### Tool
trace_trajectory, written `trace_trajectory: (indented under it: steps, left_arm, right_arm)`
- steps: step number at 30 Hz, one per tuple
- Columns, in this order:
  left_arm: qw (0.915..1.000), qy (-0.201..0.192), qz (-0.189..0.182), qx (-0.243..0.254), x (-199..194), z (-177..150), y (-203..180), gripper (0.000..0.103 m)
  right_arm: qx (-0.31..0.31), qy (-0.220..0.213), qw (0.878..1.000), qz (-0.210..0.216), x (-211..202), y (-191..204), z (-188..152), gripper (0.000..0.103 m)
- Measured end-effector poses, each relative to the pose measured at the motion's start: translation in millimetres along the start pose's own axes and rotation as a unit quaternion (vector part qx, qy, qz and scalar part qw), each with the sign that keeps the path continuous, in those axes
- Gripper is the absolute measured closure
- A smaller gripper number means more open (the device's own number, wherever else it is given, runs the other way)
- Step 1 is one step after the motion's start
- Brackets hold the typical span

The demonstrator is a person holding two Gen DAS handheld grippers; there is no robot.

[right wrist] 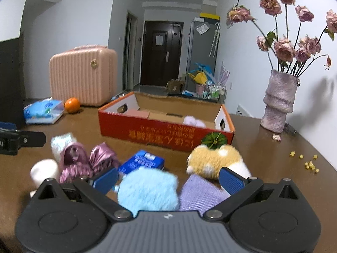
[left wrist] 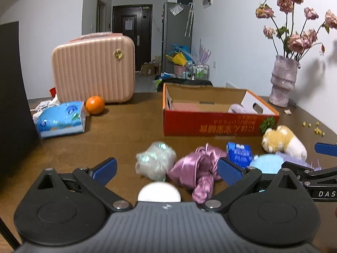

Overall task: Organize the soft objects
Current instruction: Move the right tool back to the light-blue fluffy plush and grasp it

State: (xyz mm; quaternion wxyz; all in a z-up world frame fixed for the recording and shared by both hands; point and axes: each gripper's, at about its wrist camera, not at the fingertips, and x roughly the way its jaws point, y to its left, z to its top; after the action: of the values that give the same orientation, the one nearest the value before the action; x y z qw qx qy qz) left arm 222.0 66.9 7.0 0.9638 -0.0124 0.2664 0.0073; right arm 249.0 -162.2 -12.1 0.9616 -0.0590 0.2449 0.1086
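A red cardboard box [left wrist: 210,124] [right wrist: 160,135] stands open on the brown table with a pale lilac soft item [left wrist: 238,108] [right wrist: 193,121] inside. In front of it lie a pink satin bundle [left wrist: 195,168] [right wrist: 84,162], a whitish fluffy bundle [left wrist: 154,160] [right wrist: 61,142], a white ball [left wrist: 159,191] [right wrist: 43,170], a blue carton [left wrist: 239,150] [right wrist: 141,162], a light blue fluffy thing [left wrist: 266,163] [right wrist: 147,189], a purple knit cloth [right wrist: 200,193] and a yellow-white plush [left wrist: 282,141] [right wrist: 214,158]. My left gripper [left wrist: 167,169] is open around the satin bundle. My right gripper [right wrist: 167,178] [left wrist: 325,158] is open over the blue fluffy thing and purple cloth.
A pink ribbed case [left wrist: 93,67] [right wrist: 83,76], an orange [left wrist: 94,104] [right wrist: 72,105] and a blue tissue pack [left wrist: 61,119] [right wrist: 43,111] sit at the back left. A vase of dried roses [left wrist: 283,80] [right wrist: 278,101] stands at the right, with yellow crumbs [right wrist: 305,161] near it.
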Motion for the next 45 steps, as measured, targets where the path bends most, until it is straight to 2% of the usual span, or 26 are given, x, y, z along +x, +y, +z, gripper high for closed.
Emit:
trace_trajectory:
  steps: [8, 16, 26, 35, 36, 37, 45]
  left_arm:
    - [0.9999, 0.008, -0.004, 0.012, -2.7, -21.0, 0.4, 0.000]
    - [0.9998, 0.022, -0.001, 0.003, 7.7, -22.8, 4.7, 0.000]
    - [0.9992, 0.039, 0.008, -0.007, 19.4, -24.7, 9.1, 0.000]
    - [0.9986, 0.051, 0.016, -0.009, 28.6, -26.7, 11.2, 0.000]
    - [0.9985, 0.051, 0.017, -0.009, 28.9, -26.8, 10.9, 0.000]
    - [0.9984, 0.052, 0.018, -0.009, 29.4, -26.8, 10.6, 0.000]
    - [0.9984, 0.053, 0.017, -0.008, 30.1, -27.5, 9.8, 0.000]
  right_arm:
    - [-0.007, 0.030, 0.999, 0.010, 3.1, 7.8, -19.6, 0.000]
    - [-0.017, 0.038, 0.999, 0.017, 15.6, 13.8, -20.7, 0.000]
    - [-0.075, 0.055, 0.995, 0.028, 49.8, 29.9, -18.3, 0.000]
    - [-0.075, 0.079, 0.993, 0.048, 72.7, 32.2, -32.3, 0.013]
    - [-0.074, 0.076, 0.993, 0.050, 72.4, 32.4, -33.0, 0.018]
    - [-0.074, 0.075, 0.993, 0.054, 72.0, 32.0, -33.2, 0.027]
    - [-0.069, 0.064, 0.994, 0.064, 66.6, 31.3, -32.6, 0.030]
